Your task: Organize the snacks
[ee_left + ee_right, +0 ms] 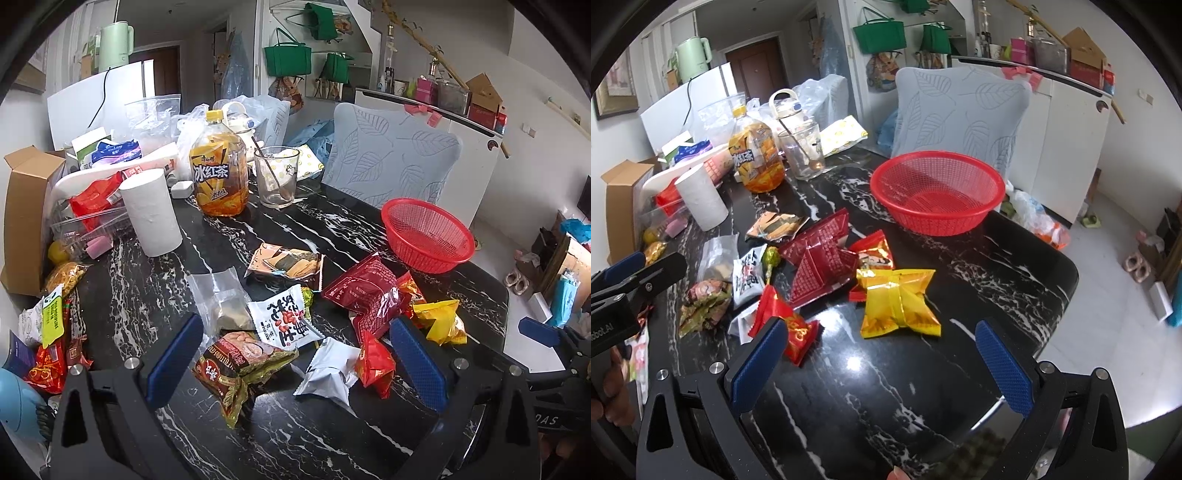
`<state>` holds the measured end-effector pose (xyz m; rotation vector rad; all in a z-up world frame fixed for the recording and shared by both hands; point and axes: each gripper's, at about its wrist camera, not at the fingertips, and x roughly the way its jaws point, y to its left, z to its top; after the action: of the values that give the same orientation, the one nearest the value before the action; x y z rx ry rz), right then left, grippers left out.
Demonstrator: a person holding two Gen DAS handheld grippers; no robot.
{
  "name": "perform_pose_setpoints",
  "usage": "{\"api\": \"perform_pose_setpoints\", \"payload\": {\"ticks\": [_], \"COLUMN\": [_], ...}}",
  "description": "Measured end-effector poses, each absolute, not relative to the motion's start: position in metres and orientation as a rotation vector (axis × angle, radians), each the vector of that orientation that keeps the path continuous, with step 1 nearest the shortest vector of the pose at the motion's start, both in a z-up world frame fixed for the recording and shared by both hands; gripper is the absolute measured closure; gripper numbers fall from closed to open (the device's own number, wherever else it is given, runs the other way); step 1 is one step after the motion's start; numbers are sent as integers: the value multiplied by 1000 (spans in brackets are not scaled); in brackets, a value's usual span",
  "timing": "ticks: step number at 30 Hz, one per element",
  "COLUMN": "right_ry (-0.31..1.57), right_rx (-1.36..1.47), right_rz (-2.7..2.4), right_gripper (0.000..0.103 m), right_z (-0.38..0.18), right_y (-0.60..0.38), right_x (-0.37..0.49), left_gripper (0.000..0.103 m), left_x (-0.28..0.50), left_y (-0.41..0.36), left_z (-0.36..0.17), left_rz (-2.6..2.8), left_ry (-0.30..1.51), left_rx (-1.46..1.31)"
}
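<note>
On tabletop (997,266), approx. 10 snack pkts (899,302) are seen scattered; red basket (938,192) at 12 o'clock w/ nothing loaded. Left gripper (295,362) & right gripper (882,354) are held wide, nothing gripped. Task judged barely begun.

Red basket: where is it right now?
The red basket sits empty, centre-right in the right wrist view, at the table's far edge before the leaf-patterned chair, beyond the yellow packet.
</note>
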<state>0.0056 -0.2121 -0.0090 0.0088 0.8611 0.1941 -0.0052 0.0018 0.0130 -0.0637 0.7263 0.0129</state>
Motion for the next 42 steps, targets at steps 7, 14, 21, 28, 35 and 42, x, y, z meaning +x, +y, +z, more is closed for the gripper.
{"api": "perform_pose_setpoints", "payload": {"ticks": [7,14,21,28,35,42], "right_ry": [856,858,859,857,855,853], "right_rx": [7,10,12,13,23,34], "right_rz": [197,198,203,205,213,229], "right_gripper": [0,0,0,0,0,0], "right_z": [-8,-9,-10,-9,-9,-8], "right_y": [-210,-210,-209,-210,-211,-211], "right_x": [5,5,5,5,4,3], "left_gripper": [0,0,0,0,0,0], "left_x": [-5,-4,-4,-4,-6,-8], "left_y": [3,3,3,2,1,-1], "left_z": [11,10,10,10,11,13], "left_rz": [10,8,6,6,2,-5], "left_ry": [730,728,728,727,726,722], "left_rx": [-67,-67,-67,-66,-70,-73]}}
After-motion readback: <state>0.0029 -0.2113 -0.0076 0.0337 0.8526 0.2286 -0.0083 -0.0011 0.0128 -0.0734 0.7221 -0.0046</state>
